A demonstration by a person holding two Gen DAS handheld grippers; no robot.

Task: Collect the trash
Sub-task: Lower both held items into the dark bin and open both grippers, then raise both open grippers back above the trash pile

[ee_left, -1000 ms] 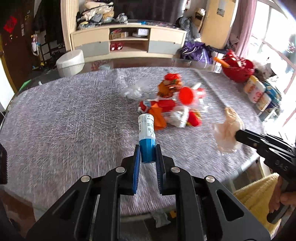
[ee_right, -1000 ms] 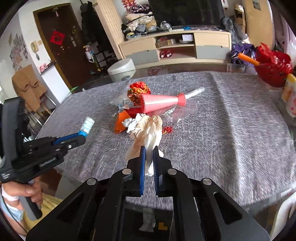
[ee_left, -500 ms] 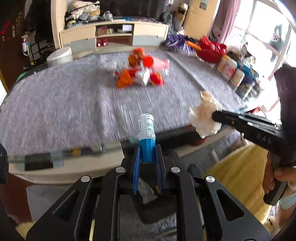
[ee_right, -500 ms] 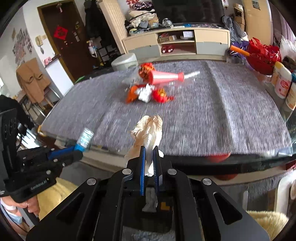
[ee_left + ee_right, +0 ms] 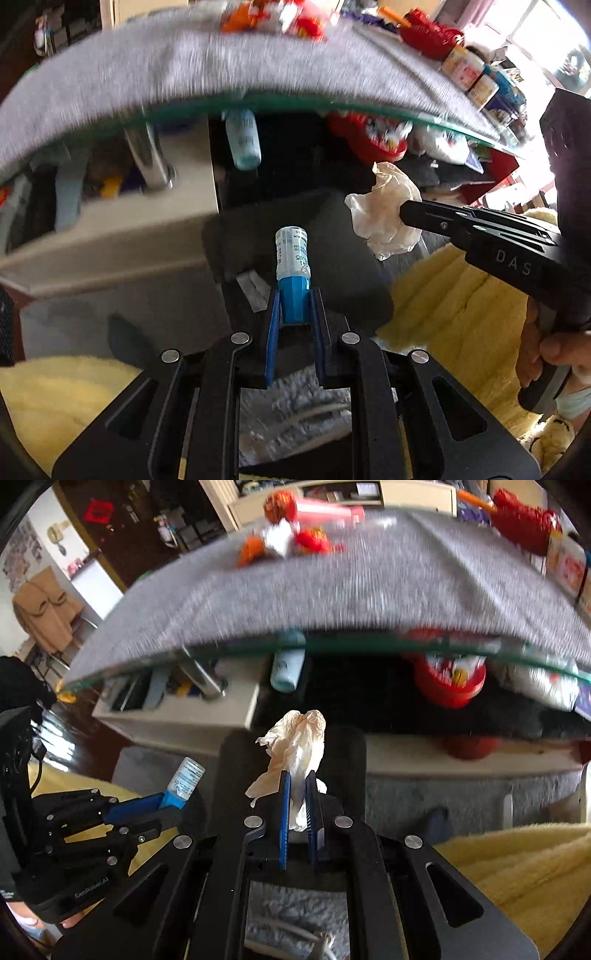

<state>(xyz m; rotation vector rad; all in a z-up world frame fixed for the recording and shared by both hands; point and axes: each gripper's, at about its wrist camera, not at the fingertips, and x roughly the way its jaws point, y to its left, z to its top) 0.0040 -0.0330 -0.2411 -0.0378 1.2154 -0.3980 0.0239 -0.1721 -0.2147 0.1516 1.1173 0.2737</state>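
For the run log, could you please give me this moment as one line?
left gripper: shut on small blue-capped bottle | right gripper: shut on crumpled tissue | both below table edge | red wrappers remain on table

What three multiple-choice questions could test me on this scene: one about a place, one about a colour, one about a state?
1. Where is the pile of leftover trash?
A. on the grey tablecloth
B. on the floor
C. on the yellow blanket

2. What colour is the little bottle's cap?
A. red
B. blue
C. green

3. What is the right gripper doing?
A. hanging open
B. pinching a crumpled tissue
C. holding a spoon

Answers:
A, the trash lies on the tablecloth.
B, the bottle has a blue cap.
B, the right gripper clamps the tissue.
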